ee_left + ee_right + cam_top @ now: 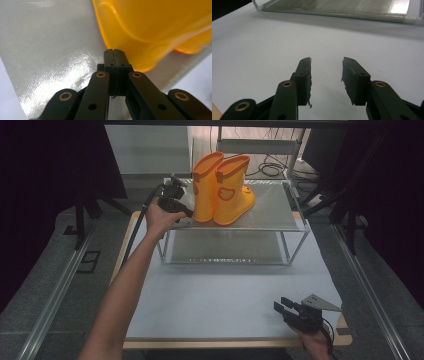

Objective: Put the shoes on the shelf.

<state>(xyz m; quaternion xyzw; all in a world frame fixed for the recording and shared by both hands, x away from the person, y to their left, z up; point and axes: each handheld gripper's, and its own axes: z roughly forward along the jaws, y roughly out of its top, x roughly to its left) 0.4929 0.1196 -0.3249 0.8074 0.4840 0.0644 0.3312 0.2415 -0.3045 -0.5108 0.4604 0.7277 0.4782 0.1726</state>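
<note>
Black two-jaw left gripper (186, 212) sits at the left edge of the upper shelf, jaws clenched together with nothing between them, tips just beside the heel of the nearer boot. Glossy orange-yellow rubber rain boots (222, 190) stand upright as a pair, touching, on the top tier of the two-level metal-framed rack (295, 227), toes pointing right. The shelf surface is a silvery woven mesh sheet (50, 50), shiny and fine-textured. Boots look light, flexible and slick; the smooth moulded shaft would likely slip, so the open top rim or heel edge seems the best pinch point. Pale blue-grey matte table cover (225, 295) lies below. Black two-jaw right gripper (281, 306) rests low at the near right corner, jaws apart, holding nothing, well apart from the rack.
</note>
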